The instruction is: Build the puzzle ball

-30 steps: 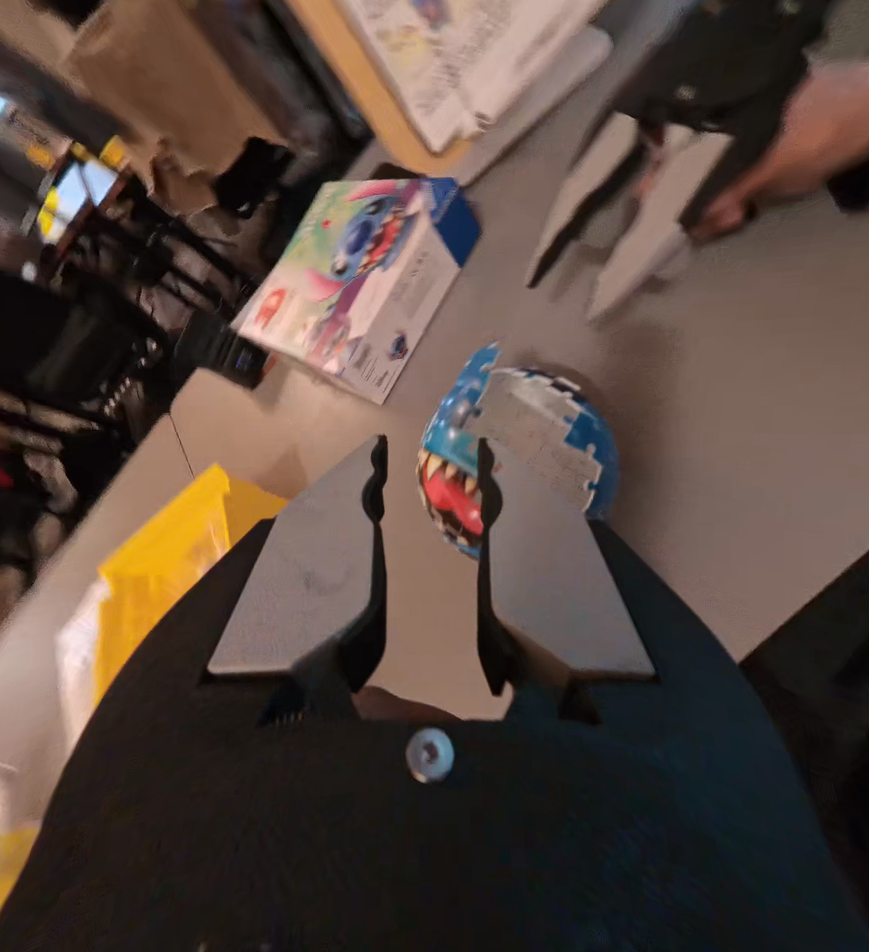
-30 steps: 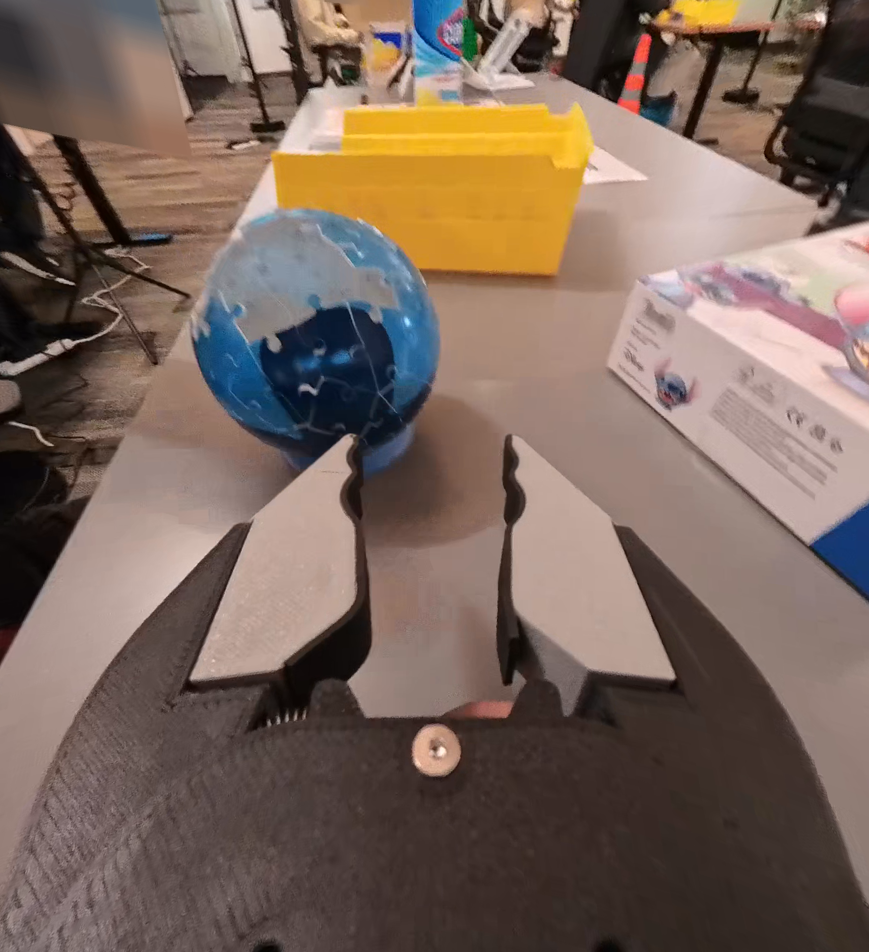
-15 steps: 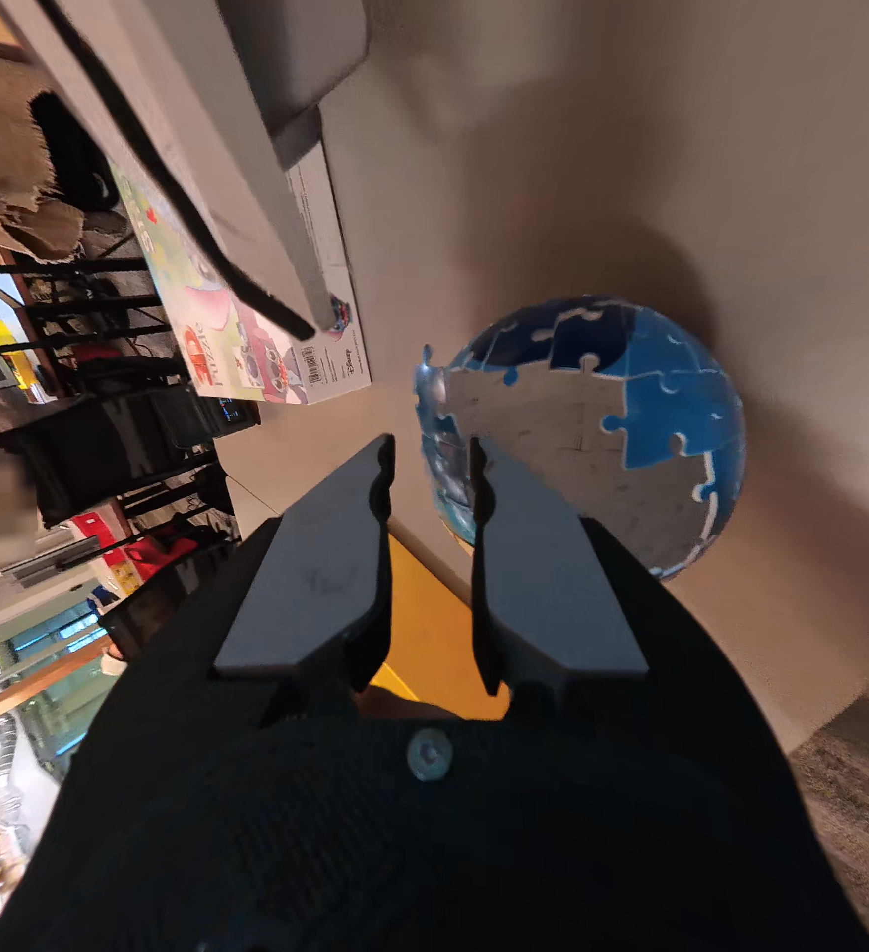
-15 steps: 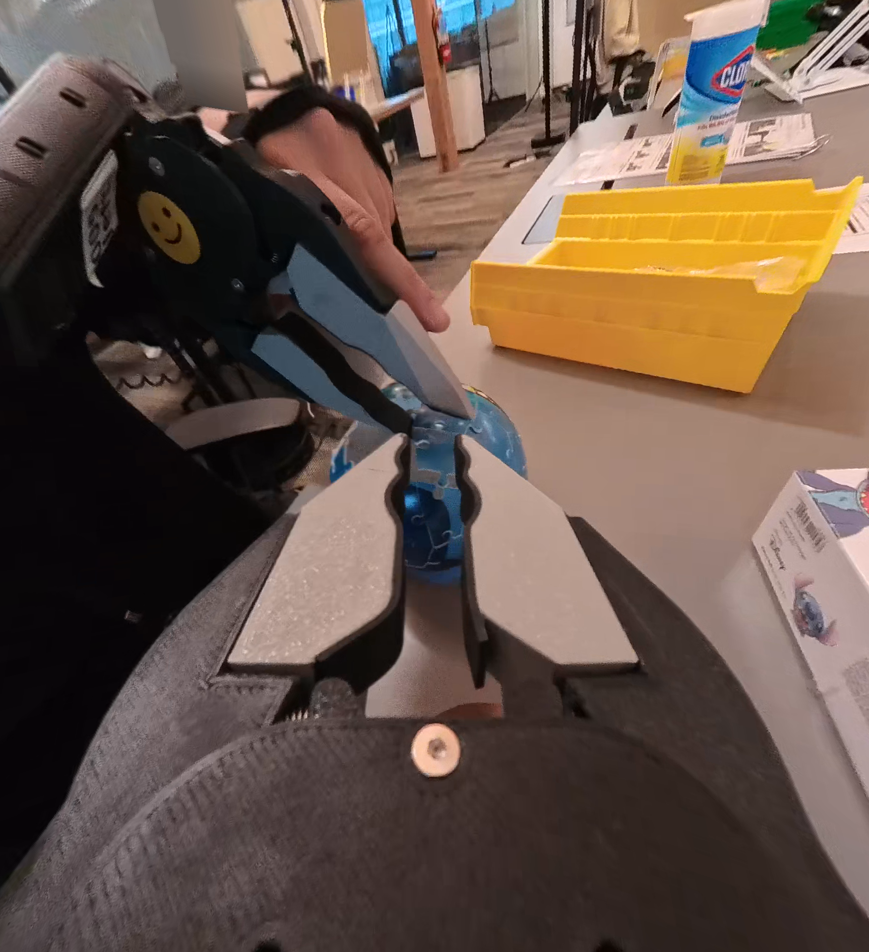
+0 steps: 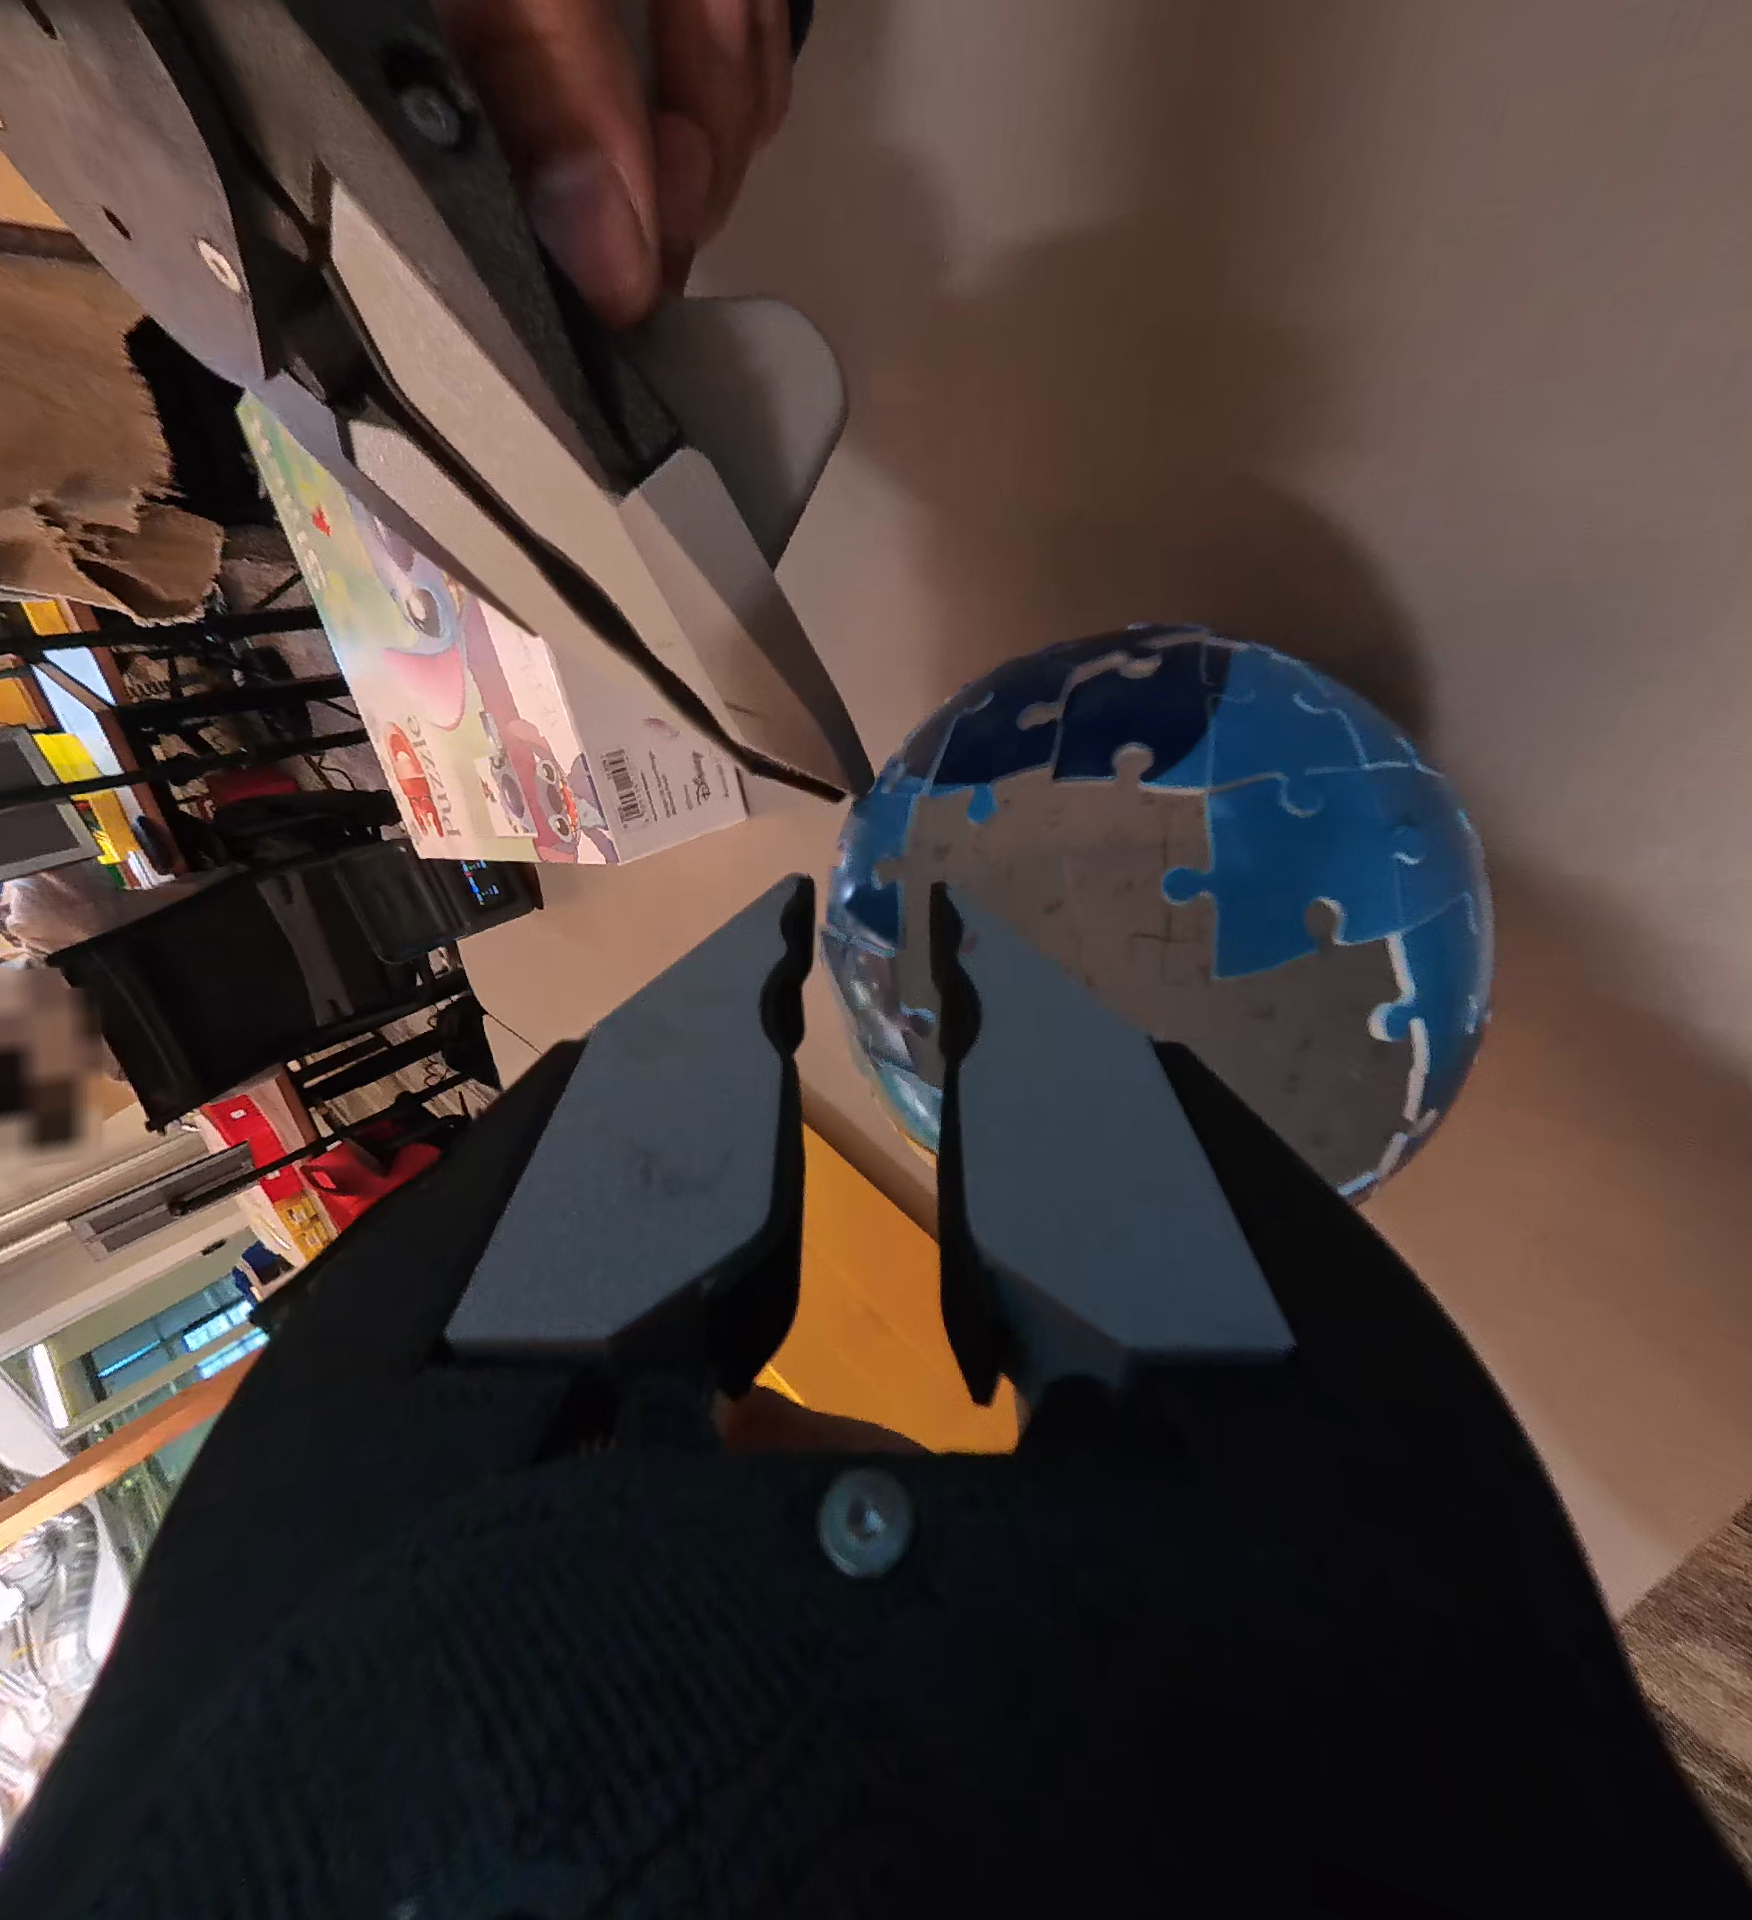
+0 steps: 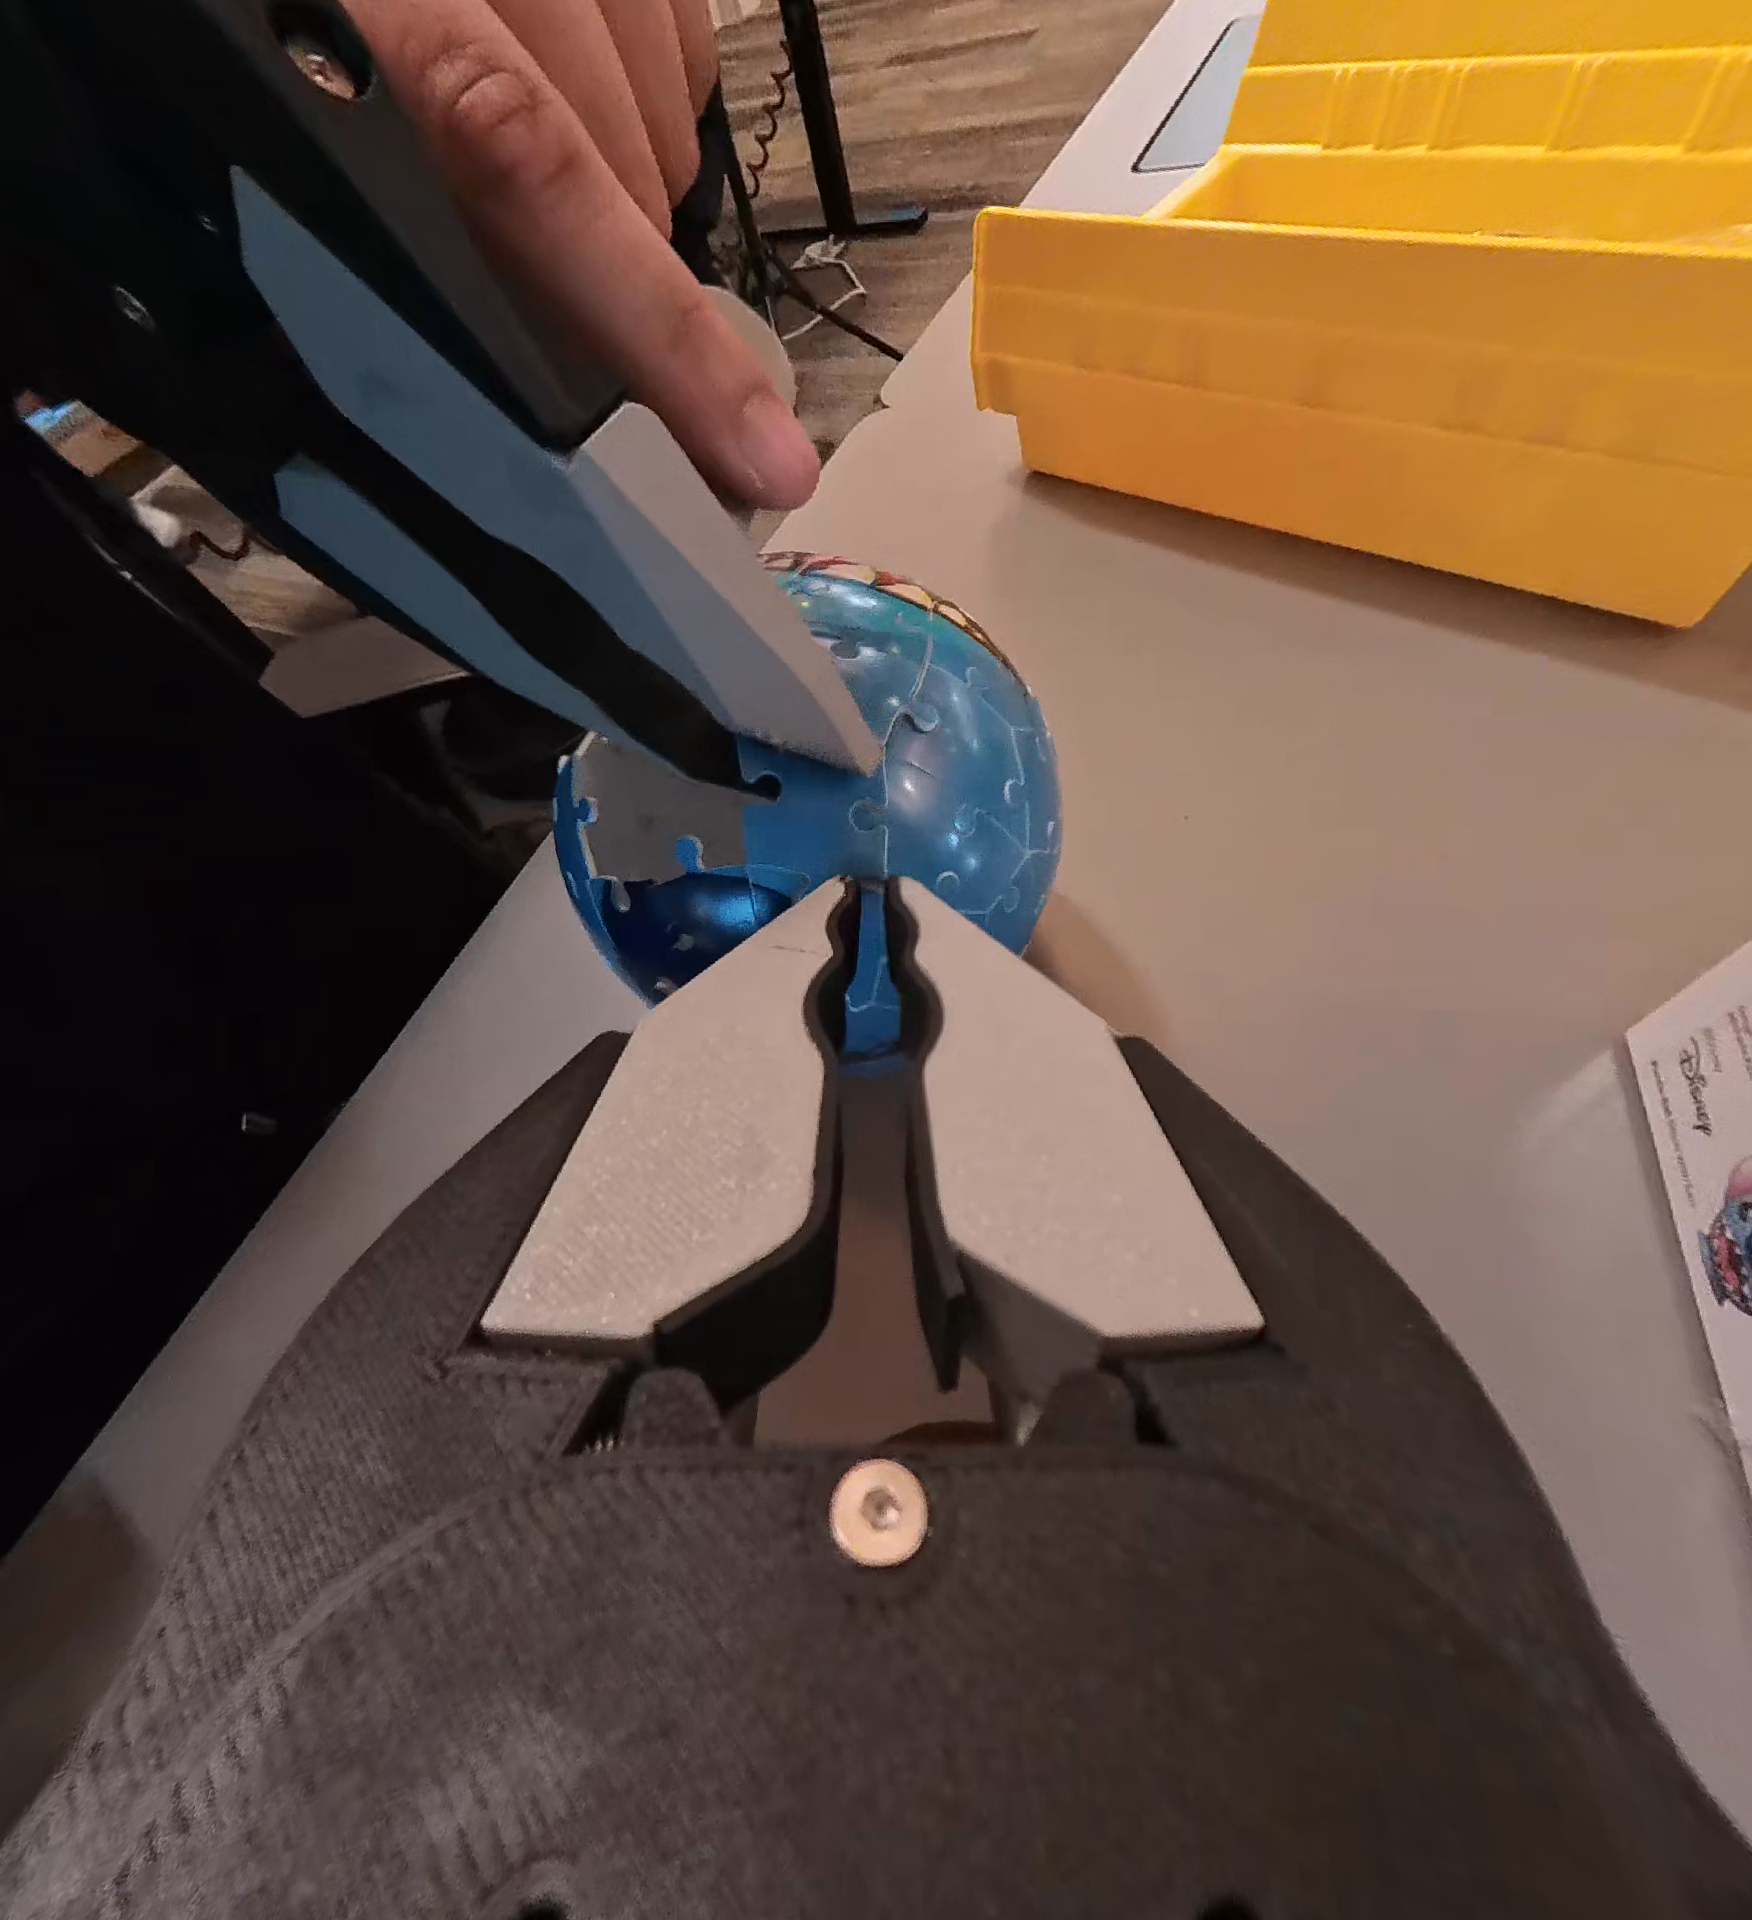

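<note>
Puzzle ball (image 6: 955,769) on grey table (image 6: 1371,831), left tool (image 5: 864,904) slightly spread, right tool (image 6: 867,883) pressed together, both at its surface.

Puzzle ball (image 6: 955,769): lower part hidden behind right gripper (image 6: 867,883); top covered by left gripper (image 6: 810,764) tips. Yellow bin (image 6: 1371,416) and printed box (image 6: 1745,1195) cut off at right edge. Ball's base not visible.

A puzzle ball (image 5: 1298,883) in light and dark blue pieces with a grey unfinished patch, on a grey table (image 6: 1371,831). Yellow bin (image 6: 1423,343). Both grippers have grey fingers on black bodies.
</note>
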### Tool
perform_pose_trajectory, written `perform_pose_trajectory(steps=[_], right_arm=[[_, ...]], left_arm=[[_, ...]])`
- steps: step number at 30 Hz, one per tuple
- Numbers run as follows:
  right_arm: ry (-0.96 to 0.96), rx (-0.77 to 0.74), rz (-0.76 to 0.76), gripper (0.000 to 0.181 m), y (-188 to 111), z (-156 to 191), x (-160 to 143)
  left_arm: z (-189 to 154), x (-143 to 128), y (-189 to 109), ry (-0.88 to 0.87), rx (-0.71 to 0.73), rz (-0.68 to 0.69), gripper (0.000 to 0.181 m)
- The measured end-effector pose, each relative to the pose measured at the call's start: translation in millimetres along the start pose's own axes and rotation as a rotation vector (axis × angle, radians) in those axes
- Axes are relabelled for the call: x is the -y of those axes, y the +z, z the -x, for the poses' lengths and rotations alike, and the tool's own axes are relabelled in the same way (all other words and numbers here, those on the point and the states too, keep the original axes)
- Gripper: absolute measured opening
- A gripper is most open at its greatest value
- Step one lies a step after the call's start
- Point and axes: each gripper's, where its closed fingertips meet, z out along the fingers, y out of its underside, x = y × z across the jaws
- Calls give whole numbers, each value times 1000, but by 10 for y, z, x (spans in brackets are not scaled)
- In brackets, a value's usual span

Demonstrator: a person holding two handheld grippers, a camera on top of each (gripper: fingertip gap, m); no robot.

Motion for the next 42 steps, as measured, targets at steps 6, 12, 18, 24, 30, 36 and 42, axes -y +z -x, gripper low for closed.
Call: perform_pose_trajectory(steps=[6,12,18,24,30,36,42], right_arm=[[-22,8,-3,1,14,60,14],[-30,19,30,0,81,80,-82],[-55,-6,34,4,88,82,-68],[-60,-15,-2,12,50,93,-13],[-90,-51,7,15,53,51,-92],[-19,-5,-33,15,58,7,-121],[9,9,-55,15,40,-24,-121]], left_arm=[[-13,80,-12,26,1,-34,13],[-55,37,36,53,-16,-15,11],[-96,36,28,123,-11,-20,11],[-123,21,17,178,-30,-23,12],[-136,31,30,308,-47,-62,12],[-156,47,45,403,-101,-124,14],[-185,64,58,495,-121,-128,14]])
